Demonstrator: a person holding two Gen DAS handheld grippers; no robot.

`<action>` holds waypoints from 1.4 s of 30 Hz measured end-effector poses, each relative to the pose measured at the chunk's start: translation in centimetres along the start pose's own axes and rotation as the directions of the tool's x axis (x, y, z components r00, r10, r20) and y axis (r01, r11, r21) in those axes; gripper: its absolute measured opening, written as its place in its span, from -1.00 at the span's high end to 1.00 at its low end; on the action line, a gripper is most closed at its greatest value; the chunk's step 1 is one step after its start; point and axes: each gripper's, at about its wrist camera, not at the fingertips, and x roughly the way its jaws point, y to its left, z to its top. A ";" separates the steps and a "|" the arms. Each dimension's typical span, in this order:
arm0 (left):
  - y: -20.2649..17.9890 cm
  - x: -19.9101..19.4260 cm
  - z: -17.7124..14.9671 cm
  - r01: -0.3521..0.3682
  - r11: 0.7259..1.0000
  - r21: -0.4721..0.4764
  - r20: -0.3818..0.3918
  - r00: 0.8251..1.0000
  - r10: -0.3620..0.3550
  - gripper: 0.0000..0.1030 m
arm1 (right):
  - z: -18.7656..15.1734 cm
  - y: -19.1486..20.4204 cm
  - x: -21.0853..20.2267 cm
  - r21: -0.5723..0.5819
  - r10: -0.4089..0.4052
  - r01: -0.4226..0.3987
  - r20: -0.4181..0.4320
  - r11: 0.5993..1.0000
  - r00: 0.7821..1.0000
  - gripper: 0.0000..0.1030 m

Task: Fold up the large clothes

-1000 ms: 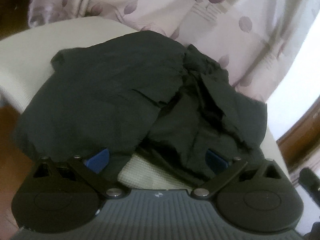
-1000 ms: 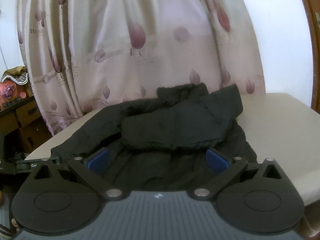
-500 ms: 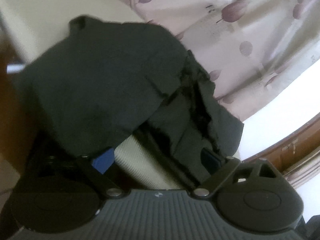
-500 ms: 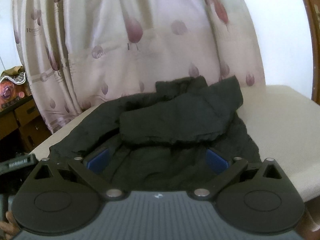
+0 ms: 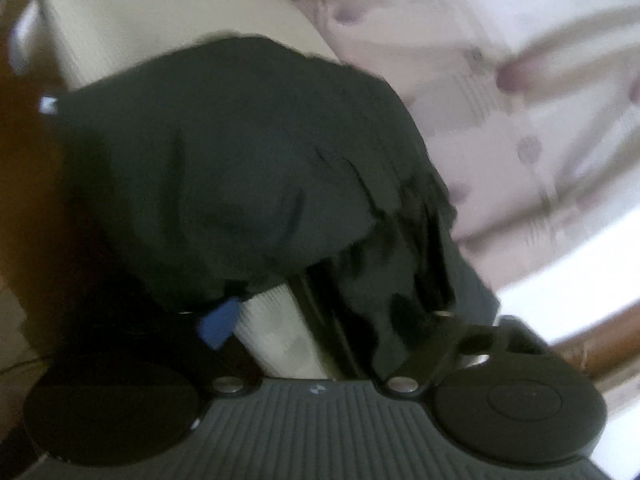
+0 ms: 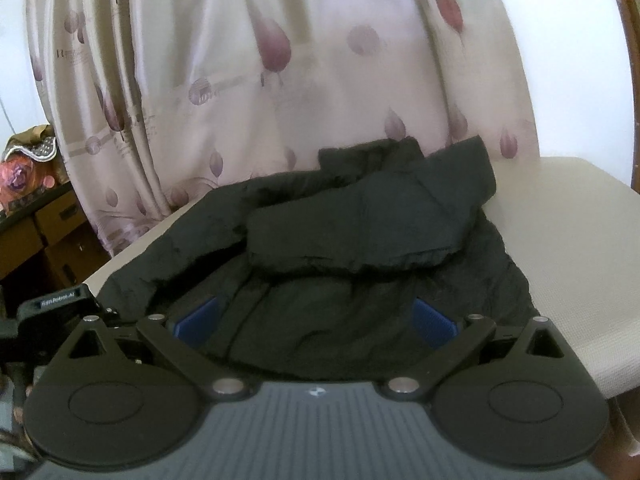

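Left wrist view puts your left gripper (image 5: 320, 312) at the near edge of the black jacket (image 5: 240, 160) on the cream table (image 5: 160, 12); fabric covers one blue pad, so its jaw state cannot be determined. Your right gripper (image 6: 316, 320) is spread wide, empty, above the jacket's (image 6: 360, 248) near hem, with the patterned curtain (image 6: 280, 60) behind.

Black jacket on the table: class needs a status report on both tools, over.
Left tool open, tilted, at the hem. Right tool open, empty, hovering over the near edge. Black jacket on white table, one sleeve folded across. Nothing in the way.
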 end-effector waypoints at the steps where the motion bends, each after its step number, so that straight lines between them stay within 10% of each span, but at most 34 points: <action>1: 0.2 -0.3 0.4 -0.016 1.000 -0.010 0.017 1.000 0.016 0.00 | 0.0 -0.1 0.0 0.002 0.001 -0.001 -0.001 1.000 1.000 -1.00; 8: 0.4 -1.0 3.9 -0.109 0.994 -0.024 0.109 0.988 0.110 0.04 | -0.1 -0.6 0.8 0.030 0.008 -0.007 -0.033 1.000 0.999 -1.00; 15: -2.1 -0.1 6.7 -0.194 0.978 0.079 0.225 0.959 0.172 -0.58 | -0.2 -0.7 1.3 0.030 0.002 0.000 -0.057 1.000 0.998 -1.00; 24: 1.0 2.5 13.1 -0.239 0.971 -0.014 0.267 0.935 0.234 -0.67 | -0.4 -0.9 2.4 0.036 -0.012 0.016 -0.097 0.999 0.995 -1.00; 26: 1.6 3.1 14.1 -0.256 0.966 -0.022 0.284 0.925 0.252 -0.52 | -0.5 -0.9 2.8 0.039 -0.013 0.018 -0.115 0.999 0.993 -1.00; 31: 0.1 5.5 17.0 -0.328 0.938 0.108 0.310 0.908 0.282 0.78 | -0.5 -0.7 3.5 0.028 -0.021 0.025 -0.138 0.999 0.990 -1.00; 37: -3.4 6.0 23.2 -0.436 0.881 0.186 0.468 0.827 0.311 0.89 | 0.2 -0.6 4.4 -0.014 -0.049 0.048 -0.139 0.999 0.989 -1.00; 42: -5.0 6.1 28.3 -0.554 0.821 0.138 0.599 0.707 0.377 1.00 | 1.4 0.1 5.1 -0.108 -0.077 0.066 -0.099 0.992 0.992 -1.00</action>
